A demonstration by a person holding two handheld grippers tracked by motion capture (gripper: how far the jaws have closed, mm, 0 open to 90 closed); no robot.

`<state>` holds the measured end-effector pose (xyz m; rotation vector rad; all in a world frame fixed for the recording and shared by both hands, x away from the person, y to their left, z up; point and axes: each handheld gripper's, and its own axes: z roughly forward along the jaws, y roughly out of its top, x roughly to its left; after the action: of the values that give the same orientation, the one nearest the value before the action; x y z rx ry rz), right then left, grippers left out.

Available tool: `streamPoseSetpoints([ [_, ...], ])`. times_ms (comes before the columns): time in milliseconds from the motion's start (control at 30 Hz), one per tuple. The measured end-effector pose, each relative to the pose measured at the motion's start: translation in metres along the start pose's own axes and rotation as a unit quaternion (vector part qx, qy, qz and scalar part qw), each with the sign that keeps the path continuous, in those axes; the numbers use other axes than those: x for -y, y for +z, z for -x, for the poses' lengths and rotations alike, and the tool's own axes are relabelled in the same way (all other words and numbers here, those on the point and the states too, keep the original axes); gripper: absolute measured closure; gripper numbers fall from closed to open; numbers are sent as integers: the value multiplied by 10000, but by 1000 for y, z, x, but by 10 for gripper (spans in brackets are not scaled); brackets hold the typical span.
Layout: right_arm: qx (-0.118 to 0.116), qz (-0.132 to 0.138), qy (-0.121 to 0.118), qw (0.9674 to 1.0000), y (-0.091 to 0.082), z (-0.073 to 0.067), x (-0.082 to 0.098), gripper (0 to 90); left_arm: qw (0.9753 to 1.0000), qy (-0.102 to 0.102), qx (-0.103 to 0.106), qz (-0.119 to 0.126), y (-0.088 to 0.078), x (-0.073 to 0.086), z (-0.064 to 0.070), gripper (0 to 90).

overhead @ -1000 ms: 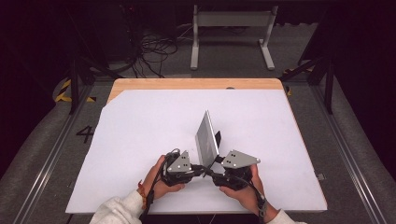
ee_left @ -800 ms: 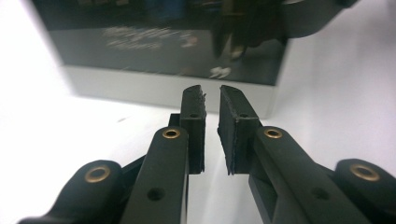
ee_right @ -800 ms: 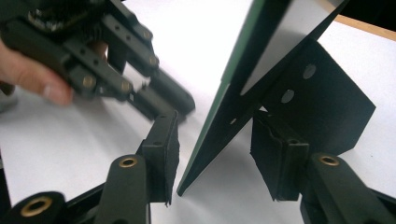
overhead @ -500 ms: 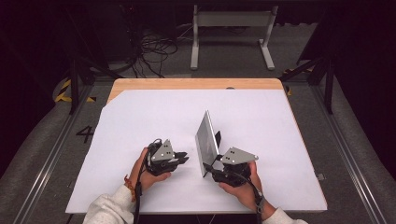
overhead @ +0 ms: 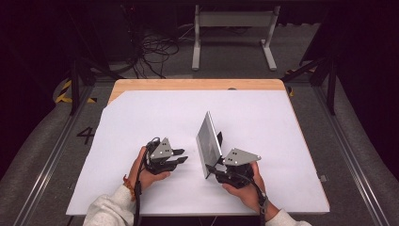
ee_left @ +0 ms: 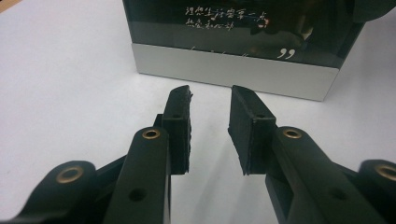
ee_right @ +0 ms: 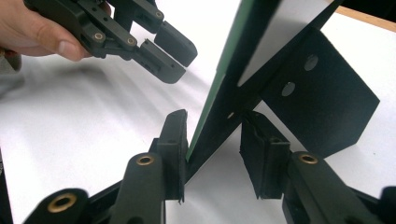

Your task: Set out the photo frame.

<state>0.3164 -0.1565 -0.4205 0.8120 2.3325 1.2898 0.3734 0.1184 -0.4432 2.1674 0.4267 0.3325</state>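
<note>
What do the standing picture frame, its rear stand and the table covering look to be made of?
Picture frame: its front looks like glossy dark glass or acrylic, given the reflections, above a brushed silver band, likely metal or plastic. Rear stand: matte black sheet with punched holes, perhaps board or plastic. Table covering: a matte white sheet, paper-like, over a wooden tabletop with visible grain.

A framed picture [overhead: 209, 143] stands upright on the white counter [overhead: 141, 117], propped on a black back stand [ee_right: 322, 100] with two round holes. Its dark glass front carries pale handwritten lines and a closing quotation mark above a plain silver band along the bottom edge. It leans slightly backward and sits a little right of the counter's middle, its lower corner between the jaws of my right tool [ee_right: 212, 140].
</note>
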Motion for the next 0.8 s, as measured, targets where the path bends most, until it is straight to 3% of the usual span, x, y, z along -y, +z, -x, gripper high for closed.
streamPoseSetpoints([
  [367, -50, 43, 17, 10000, -5, 4, 5, 653, 10000, -53, -15, 27, -3, 1, -3, 667],
  [433, 45, 4, 69, 10000, -3, 2, 6, 588, 10000, -64, 7, 57, -4, 1, -4, 667],
  [567, 103, -51, 208, 9997, 4, 2, 9, 554, 9999, -77, 46, 71, -3, 1, -3, 662],
  [800, 43, 43, 203, 9998, 11, 2, 9, 603, 9999, -104, 71, 83, -2, 2, -5, 646],
])
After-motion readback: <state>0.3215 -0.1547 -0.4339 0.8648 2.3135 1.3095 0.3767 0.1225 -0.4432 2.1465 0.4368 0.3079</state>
